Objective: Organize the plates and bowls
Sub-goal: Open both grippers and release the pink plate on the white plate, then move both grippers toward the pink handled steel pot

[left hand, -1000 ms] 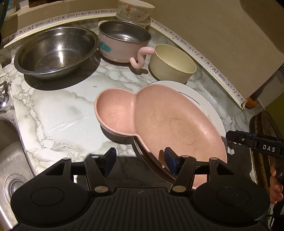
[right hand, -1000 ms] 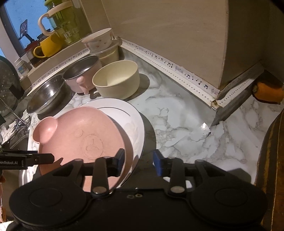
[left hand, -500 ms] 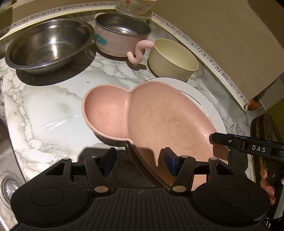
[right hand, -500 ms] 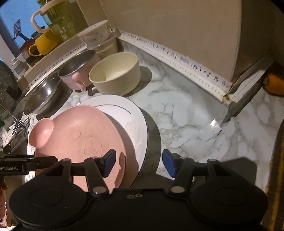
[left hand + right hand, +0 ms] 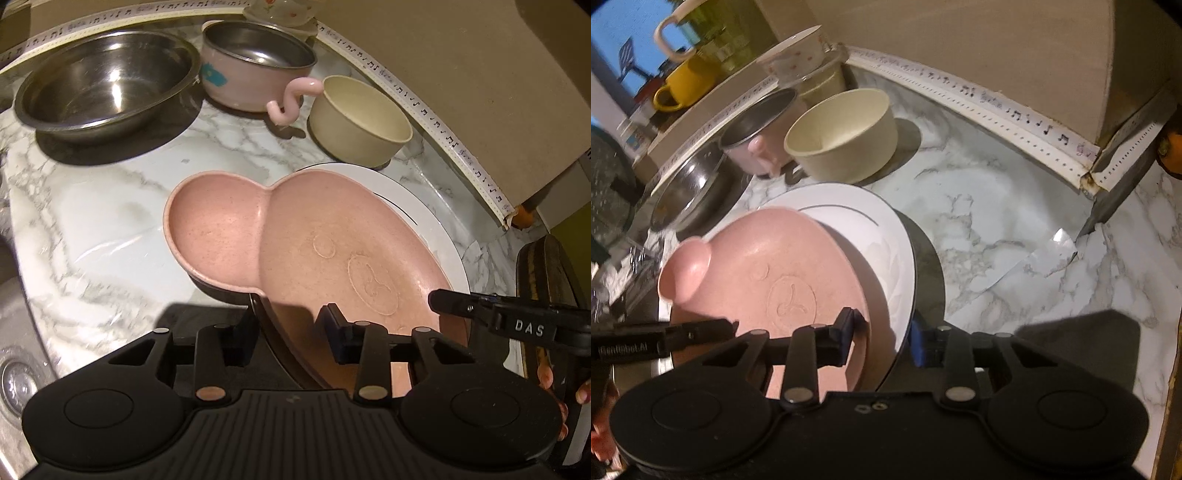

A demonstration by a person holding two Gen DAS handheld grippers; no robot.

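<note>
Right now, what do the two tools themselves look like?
Both are matte black plastic, with two round discs on a ribbed body and linkage arms with metal pivots. Blue pads line the fingers of the left tool and right tool. White lettering on the right one reads "DAS".

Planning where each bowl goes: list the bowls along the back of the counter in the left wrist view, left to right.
Wide stainless steel bowl → pink steel-lined bowl with a curly pink handle → cream round bowl.
</note>
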